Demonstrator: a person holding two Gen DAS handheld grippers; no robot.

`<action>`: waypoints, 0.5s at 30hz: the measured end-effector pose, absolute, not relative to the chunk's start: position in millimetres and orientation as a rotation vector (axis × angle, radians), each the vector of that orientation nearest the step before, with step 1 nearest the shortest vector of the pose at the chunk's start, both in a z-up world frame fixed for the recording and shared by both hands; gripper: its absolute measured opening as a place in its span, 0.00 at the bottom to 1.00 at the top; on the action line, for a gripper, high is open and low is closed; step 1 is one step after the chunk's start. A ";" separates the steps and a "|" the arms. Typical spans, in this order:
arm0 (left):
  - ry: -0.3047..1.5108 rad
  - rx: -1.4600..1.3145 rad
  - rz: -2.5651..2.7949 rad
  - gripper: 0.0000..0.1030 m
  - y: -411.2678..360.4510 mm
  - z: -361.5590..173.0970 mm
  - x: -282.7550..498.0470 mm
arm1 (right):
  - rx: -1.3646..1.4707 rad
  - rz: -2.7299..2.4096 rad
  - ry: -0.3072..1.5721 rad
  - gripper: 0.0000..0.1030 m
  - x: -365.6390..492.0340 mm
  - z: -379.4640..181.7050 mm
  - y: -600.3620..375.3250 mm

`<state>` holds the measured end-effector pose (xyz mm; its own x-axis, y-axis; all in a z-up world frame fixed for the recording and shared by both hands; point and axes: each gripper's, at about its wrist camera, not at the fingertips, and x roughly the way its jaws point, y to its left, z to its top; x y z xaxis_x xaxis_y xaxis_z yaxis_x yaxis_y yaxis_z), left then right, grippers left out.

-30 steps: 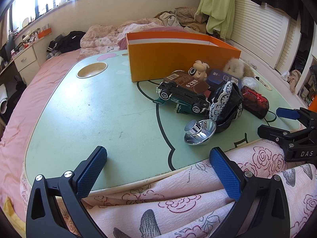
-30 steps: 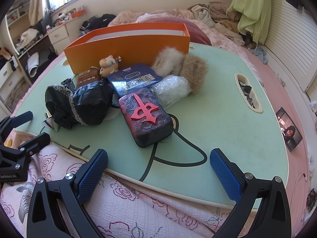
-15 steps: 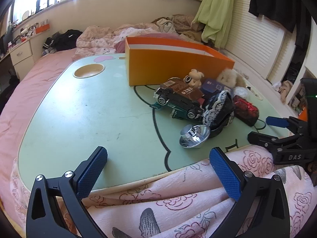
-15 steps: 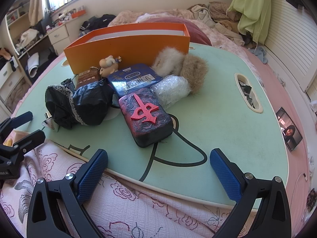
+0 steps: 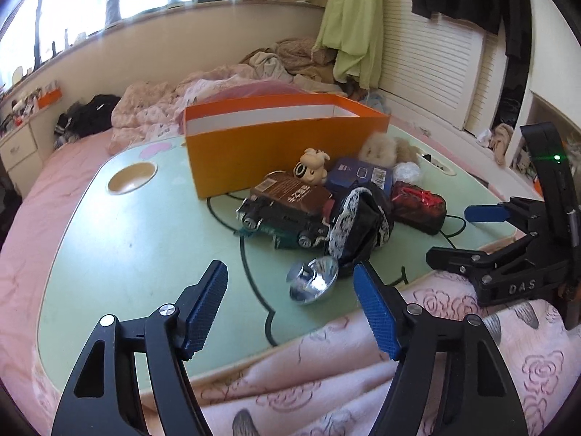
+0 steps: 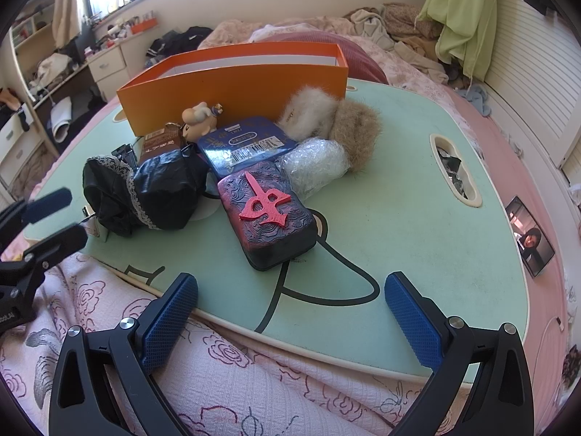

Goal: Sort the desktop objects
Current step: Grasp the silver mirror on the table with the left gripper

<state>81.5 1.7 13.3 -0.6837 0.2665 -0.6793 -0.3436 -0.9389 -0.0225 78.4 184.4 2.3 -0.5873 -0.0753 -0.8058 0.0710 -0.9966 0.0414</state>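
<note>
A pile of objects lies on the green table (image 5: 127, 239) in front of an orange box (image 5: 283, 145): a black toy car (image 5: 283, 218), a silver reflector cup (image 5: 313, 285), a black lace-trimmed pouch (image 5: 363, 225), a dark red-and-blue case (image 6: 267, 214), a blue tin (image 6: 247, 143), a bubble-wrap bundle (image 6: 314, 167), a fur pompom (image 6: 337, 120) and a small figurine (image 6: 199, 118). My left gripper (image 5: 290, 312) is open and empty, just short of the reflector cup. My right gripper (image 6: 290, 316) is open and empty at the table's near edge, in front of the case.
The table stands on a bed with a pink floral quilt (image 6: 236, 381) at its near edge. A round cup hole (image 5: 132, 181) is at the table's far left and a slot (image 6: 454, 170) at its right. A phone (image 6: 530, 241) lies on the bed at right.
My left gripper has moved forward and to the right toward the reflector cup, and its jaws have narrowed. My right gripper has stayed still.
</note>
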 end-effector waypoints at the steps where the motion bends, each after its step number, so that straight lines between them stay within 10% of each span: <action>1: 0.159 -1.052 2.591 0.70 4.6 11.2 76.7 | 1.385 -2.728 -0.007 1.00 78.4 2.3 184.5; 3: 0.170 -1.080 2.553 0.68 9.6 5.0 72.8 | 1.385 -2.728 -0.007 1.00 78.6 2.2 184.7; 5: 0.167 -1.066 2.549 0.39 9.2 4.0 76.3 | 1.384 -2.728 -0.008 1.00 78.8 2.1 184.6; 7: 0.145 -1.043 2.563 0.32 4.9 5.0 80.8 | 1.382 -2.728 -0.009 1.00 78.9 2.2 184.8; 15: 0.075 -0.965 2.587 0.31 -7.0 10.1 92.6 | 1.300 -2.721 -0.156 0.99 79.5 14.4 193.0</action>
